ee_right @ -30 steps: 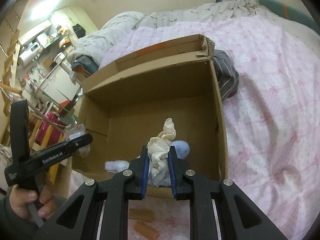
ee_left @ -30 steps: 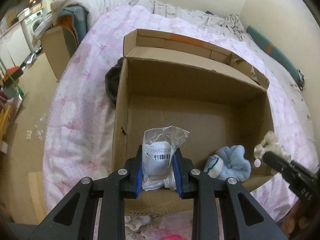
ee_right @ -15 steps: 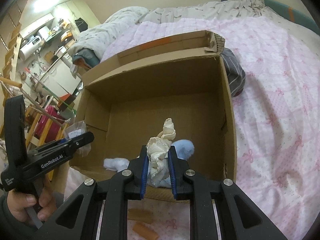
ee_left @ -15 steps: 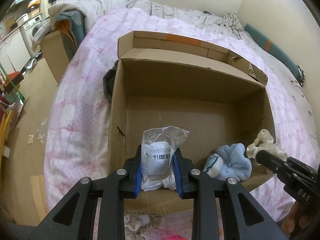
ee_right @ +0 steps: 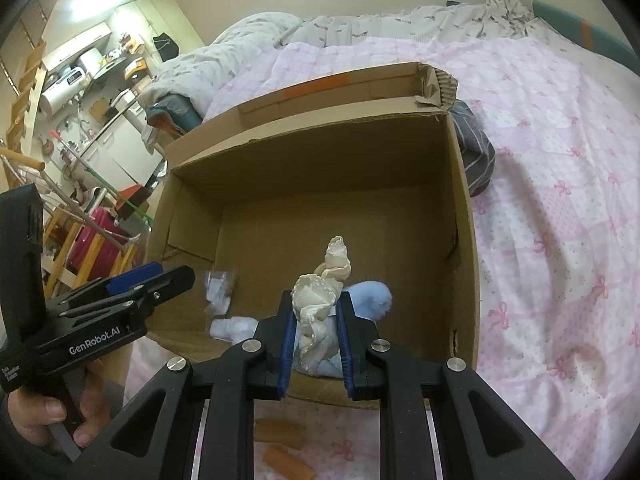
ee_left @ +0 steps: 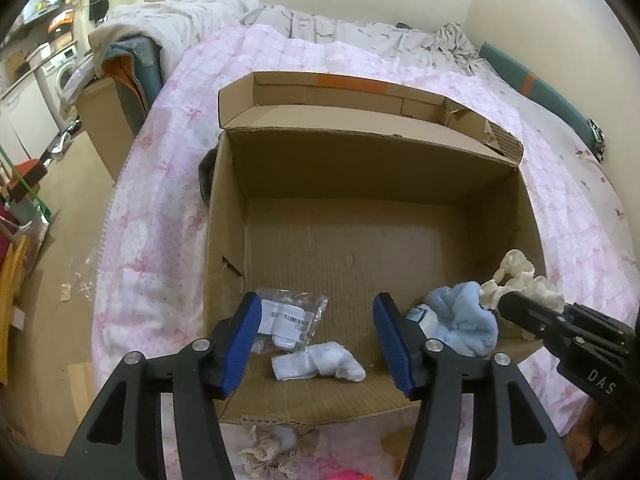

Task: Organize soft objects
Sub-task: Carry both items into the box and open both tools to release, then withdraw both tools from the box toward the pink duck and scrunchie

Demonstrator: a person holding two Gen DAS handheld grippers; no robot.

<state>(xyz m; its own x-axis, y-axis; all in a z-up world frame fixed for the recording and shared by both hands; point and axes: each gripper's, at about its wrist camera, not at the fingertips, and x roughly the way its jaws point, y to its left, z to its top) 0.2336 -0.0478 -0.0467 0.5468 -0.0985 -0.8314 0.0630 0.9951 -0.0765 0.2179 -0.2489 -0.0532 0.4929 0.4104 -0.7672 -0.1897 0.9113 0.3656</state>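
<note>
In the left wrist view, the left gripper (ee_left: 318, 338) has just opened its jaws, with nothing pressed between them; the clear plastic bag with a white sock (ee_left: 289, 316) lies in the open brown cardboard box (ee_left: 224, 216). In the right wrist view, the right gripper (ee_right: 316, 338) squeezes a cream frilly cloth (ee_right: 318, 304) above the box's near edge. It looks light and floppy, best pinched mid-bunch. Its lower end is hidden.

A pink quilt (ee_left: 168, 184) with a bow print covers the bed, with a pale crumpled blanket (ee_left: 180, 16) heaped at its far end. A washing machine (ee_left: 66, 76) stands in the room beyond, and a red suitcase (ee_right: 94, 236) sits behind wooden poles.
</note>
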